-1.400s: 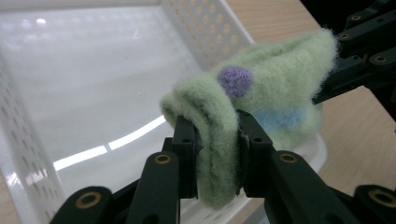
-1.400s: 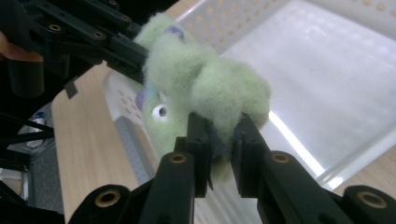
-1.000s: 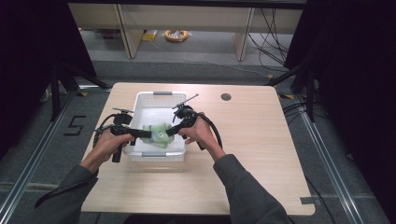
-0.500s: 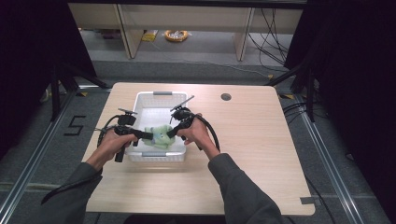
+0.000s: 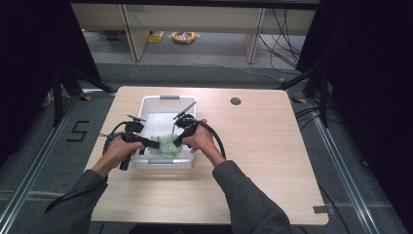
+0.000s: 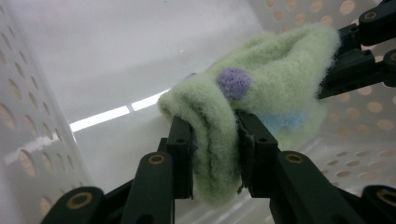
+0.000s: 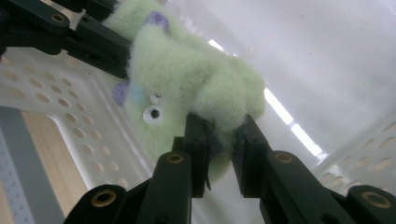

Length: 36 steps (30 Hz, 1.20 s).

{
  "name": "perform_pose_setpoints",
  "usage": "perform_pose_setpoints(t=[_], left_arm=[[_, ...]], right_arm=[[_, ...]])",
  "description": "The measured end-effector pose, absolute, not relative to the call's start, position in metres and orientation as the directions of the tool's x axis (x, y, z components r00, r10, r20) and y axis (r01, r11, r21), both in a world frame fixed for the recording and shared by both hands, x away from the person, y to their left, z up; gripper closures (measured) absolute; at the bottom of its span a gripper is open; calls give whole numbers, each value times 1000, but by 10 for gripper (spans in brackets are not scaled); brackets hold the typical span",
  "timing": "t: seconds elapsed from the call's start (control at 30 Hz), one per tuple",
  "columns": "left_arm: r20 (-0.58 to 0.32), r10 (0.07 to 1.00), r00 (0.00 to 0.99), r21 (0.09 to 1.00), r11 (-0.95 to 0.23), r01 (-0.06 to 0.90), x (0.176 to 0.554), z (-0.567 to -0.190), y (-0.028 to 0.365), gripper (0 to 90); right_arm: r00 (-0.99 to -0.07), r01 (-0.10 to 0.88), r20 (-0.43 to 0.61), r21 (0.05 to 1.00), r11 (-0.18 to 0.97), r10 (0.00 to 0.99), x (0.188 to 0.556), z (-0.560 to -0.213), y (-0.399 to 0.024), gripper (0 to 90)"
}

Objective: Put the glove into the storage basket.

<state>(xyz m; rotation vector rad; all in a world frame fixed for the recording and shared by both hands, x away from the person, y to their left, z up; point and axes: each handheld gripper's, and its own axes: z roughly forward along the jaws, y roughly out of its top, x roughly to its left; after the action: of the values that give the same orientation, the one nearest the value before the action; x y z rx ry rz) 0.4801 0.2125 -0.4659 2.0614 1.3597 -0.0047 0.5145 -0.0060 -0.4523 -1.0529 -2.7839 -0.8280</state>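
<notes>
Wooden bench ran wide under the high view, with a small dark round hole at about 1 o'clock from the basket. White perforated basket sat left of the bench's middle, its near wall close to the person's forearms. Two grey sleeves came in from 6 o'clock, one hand on each tool. Left tool reached into the basket from 9 o'clock; right tool reached in from 3 o'clock, a black cable looping away behind it toward 4 o'clock. Between them, in the near half of the basket, hung the pale green fuzzy sock, held above the basket floor, not lying flat. In the left gripper view, the left tool was clenched on a fold of the sock, both pads pressed into the fluff; a purple dot showed at 12 o'clock above the grip and a pale blue patch at 3 o'clock. The jaws had just been easing apart a little, sock between them. In the right gripper view, the right tool grasped the other bunched end of the sock, likewise just loosened slightly yet pinching cloth; a small stitched eye sat at 10 o'clock from the grip.
</notes>
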Motion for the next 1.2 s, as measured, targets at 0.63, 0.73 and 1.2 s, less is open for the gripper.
perform_pose_setpoints(t=[0.63,0.73,1.2], left_arm=[[-300,857,419,535,-212,818,479,-454,211,456],[-299,854,426,540,-217,813,479,-452,211,476],[-321,837,443,598,-184,780,463,-433,208,398]], right_arm=[[-773,607,173,479,634,611,515,-447,-10,603],[-773,607,174,485,630,611,514,-445,-10,597],[-785,581,196,562,589,587,504,-424,-18,509]])
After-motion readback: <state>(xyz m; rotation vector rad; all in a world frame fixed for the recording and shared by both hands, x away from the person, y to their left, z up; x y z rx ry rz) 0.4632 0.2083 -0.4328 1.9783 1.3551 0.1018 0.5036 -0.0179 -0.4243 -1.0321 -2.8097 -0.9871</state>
